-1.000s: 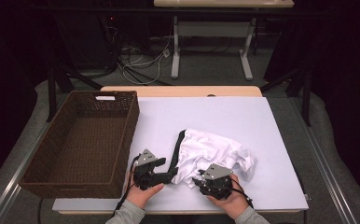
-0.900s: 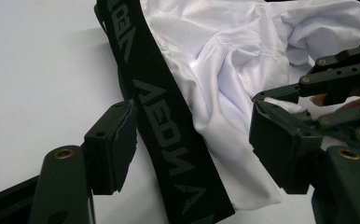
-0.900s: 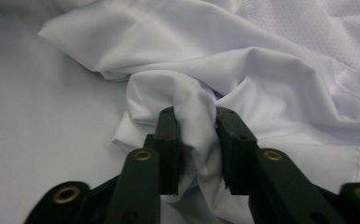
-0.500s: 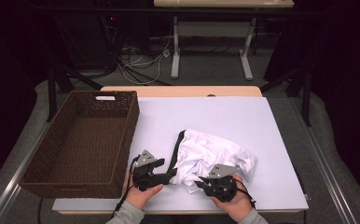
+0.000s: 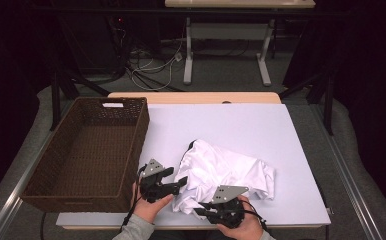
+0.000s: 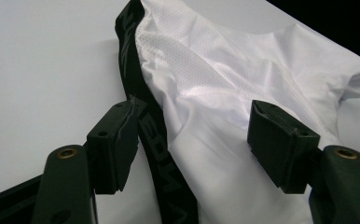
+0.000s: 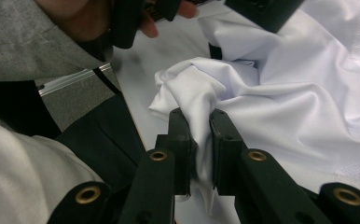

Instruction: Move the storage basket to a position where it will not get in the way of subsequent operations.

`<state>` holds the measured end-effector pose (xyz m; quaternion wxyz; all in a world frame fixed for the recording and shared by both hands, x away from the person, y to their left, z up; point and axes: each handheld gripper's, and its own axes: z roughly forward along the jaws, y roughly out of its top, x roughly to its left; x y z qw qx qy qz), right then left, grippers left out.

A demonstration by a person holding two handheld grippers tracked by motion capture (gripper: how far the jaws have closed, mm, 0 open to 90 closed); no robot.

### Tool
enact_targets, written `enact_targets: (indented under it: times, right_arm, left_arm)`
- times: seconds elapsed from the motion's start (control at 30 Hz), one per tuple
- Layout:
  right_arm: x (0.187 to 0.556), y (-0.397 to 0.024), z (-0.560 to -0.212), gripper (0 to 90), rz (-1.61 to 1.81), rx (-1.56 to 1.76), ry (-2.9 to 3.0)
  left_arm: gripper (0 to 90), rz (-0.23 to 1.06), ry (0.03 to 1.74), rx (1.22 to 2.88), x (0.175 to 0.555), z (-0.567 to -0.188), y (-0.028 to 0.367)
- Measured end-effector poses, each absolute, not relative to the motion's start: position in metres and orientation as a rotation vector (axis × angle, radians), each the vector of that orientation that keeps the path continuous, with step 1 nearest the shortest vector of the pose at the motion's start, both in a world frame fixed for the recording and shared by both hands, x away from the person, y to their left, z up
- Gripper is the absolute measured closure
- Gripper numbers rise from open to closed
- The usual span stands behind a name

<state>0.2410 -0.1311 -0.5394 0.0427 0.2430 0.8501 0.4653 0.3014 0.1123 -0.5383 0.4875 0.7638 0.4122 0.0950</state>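
A crumpled white garment (image 5: 226,172) with a black band (image 6: 141,107) along its left edge lies on the white table (image 5: 261,125). My left gripper (image 5: 181,182) rests at the garment's left side. Its jaws (image 6: 192,130) stand open astride the band and the white mesh cloth, with the pads clear of both. My right gripper (image 5: 201,209) is at the garment's near edge. Its jaws have just been closing and are shut on a bunched fold of white cloth (image 7: 200,126), which is raised a little off the table.
A dark brown wicker basket (image 5: 141,135) stands at the table's left, close to my left hand. The table's near edge runs just under both hands. Bare table lies behind and to the right of the garment. In the right gripper view a grey sleeve (image 7: 24,37) is close by.
My right gripper has closed on the garment's near fold and drawn it up and toward the near edge. The cloth there has bunched. The left gripper has stayed put.
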Motion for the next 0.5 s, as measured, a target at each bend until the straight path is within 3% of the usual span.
enact_targets:
  times: [0.5]
  right_arm:
    - [0.242,-0.107,-0.547,78.9,1.426,0.667,2.675]
  left_arm:
    - [34.6,0.254,1.038,1.846,0.306,-0.537,0.118]
